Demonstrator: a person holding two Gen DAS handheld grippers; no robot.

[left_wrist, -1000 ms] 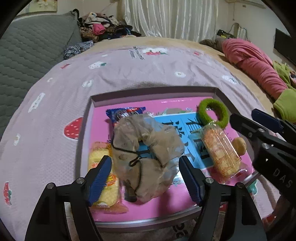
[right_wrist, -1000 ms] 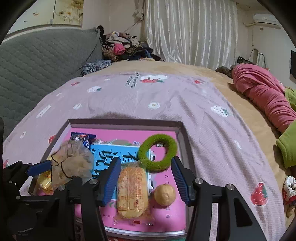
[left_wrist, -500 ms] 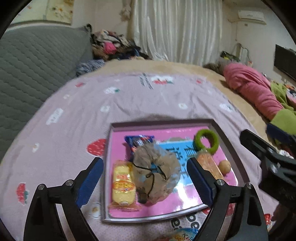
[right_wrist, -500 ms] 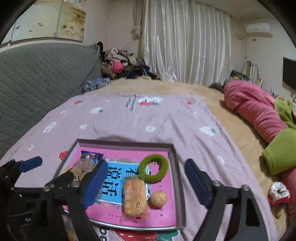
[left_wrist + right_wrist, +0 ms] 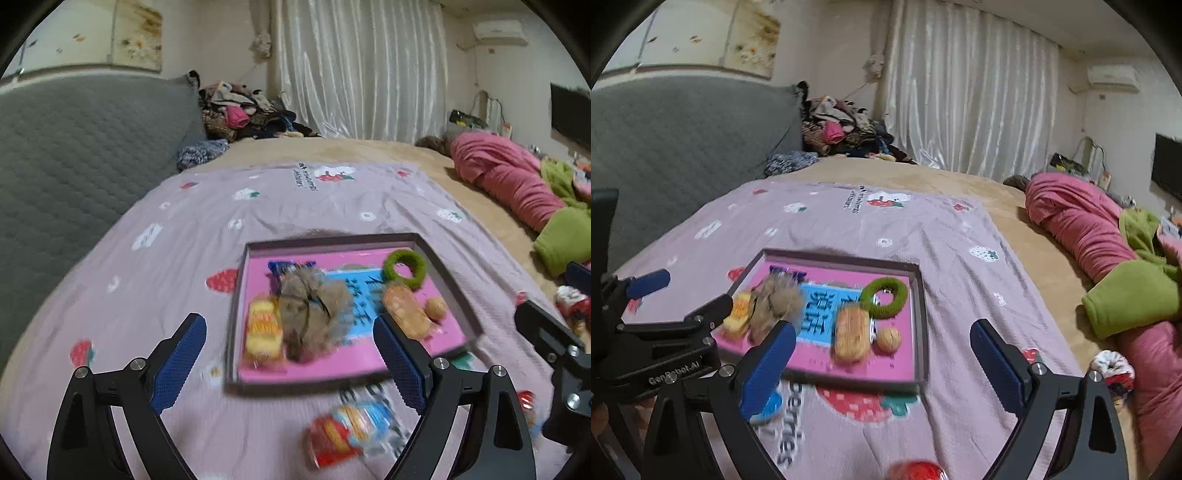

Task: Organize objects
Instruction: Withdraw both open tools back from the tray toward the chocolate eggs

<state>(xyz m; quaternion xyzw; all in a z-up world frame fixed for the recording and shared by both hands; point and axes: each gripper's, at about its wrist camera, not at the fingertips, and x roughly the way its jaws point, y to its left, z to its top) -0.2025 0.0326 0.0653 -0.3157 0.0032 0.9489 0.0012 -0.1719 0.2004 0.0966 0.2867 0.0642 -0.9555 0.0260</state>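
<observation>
Both tongs hang above the bed, and neither has hold of anything. The left gripper stands wide apart, blue pads bare, nothing pressed between them. The right gripper is spreading wider as we watch, its jaws opening, and there's only air between its pads too.

Ahead of both sits the tray, shallow, grey-rimmed with a pink floor, resting on the lilac strawberry-print blanket. From the left tongs it lies just ahead and a touch toward the right finger. From the right tongs it lies ahead and toward the left finger, which overlaps its near corner in that view.

Inside the tray: a crumpled brownish bag lies in front of the left tongs, with a yellow wrapped snack just beside it on the left-finger side. Past the bag, a blue packet peeks out. A green ring sits at the tray's far end, ahead of the right tongs, with an orange wrapped snack on the near side of it and a small round nut right beside that.

Outside the tray, close under the left tongs, a blurred red-and-blue packet lies on the blanket. Off beyond the right finger, pink bedding and a green cushion lie well apart.
</observation>
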